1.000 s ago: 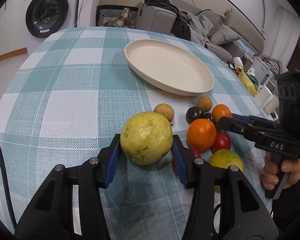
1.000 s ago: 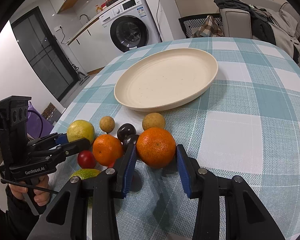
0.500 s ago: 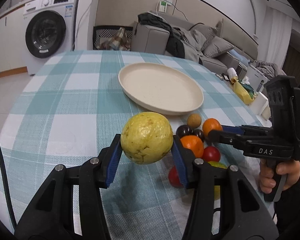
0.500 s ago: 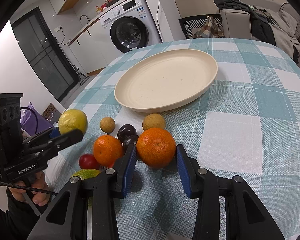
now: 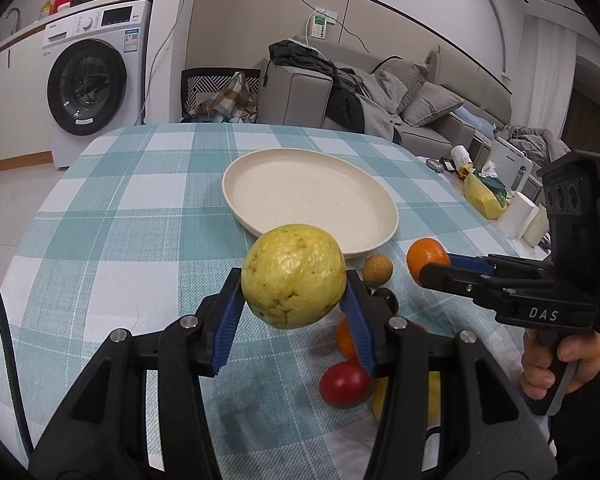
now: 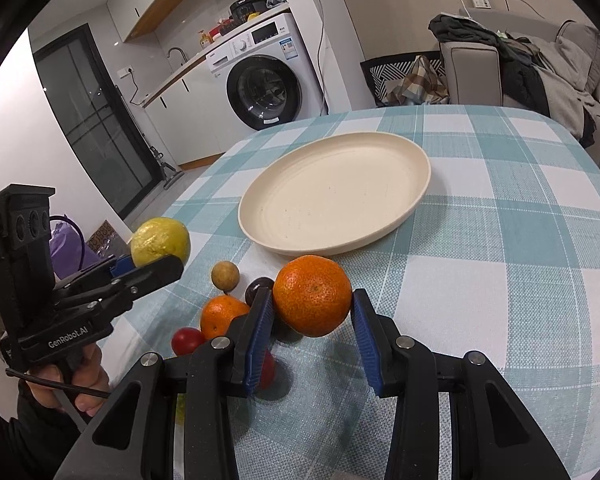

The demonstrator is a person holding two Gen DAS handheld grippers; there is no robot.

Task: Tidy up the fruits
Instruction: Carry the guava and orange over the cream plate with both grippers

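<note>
My left gripper (image 5: 294,300) is shut on a large yellow-green guava (image 5: 294,276) and holds it above the table, short of the cream plate (image 5: 310,196). My right gripper (image 6: 312,320) is shut on an orange (image 6: 313,295), also lifted off the cloth; it shows in the left wrist view (image 5: 426,256). The guava shows in the right wrist view (image 6: 160,241). On the cloth lie a second orange (image 6: 220,314), a red fruit (image 6: 187,340), a brown round fruit (image 6: 225,275) and dark fruits (image 6: 258,288). The plate (image 6: 336,196) holds nothing.
The round table has a teal checked cloth (image 5: 120,216). A yellow-green fruit (image 5: 430,396) lies near the front, partly hidden by my left gripper. A washing machine (image 5: 96,68), a sofa (image 5: 380,96) and clutter on a side table (image 5: 496,188) stand beyond the table.
Both grippers have risen. The guava went up first, then the orange left the cloth. Both views now look from higher, facing the plate.
</note>
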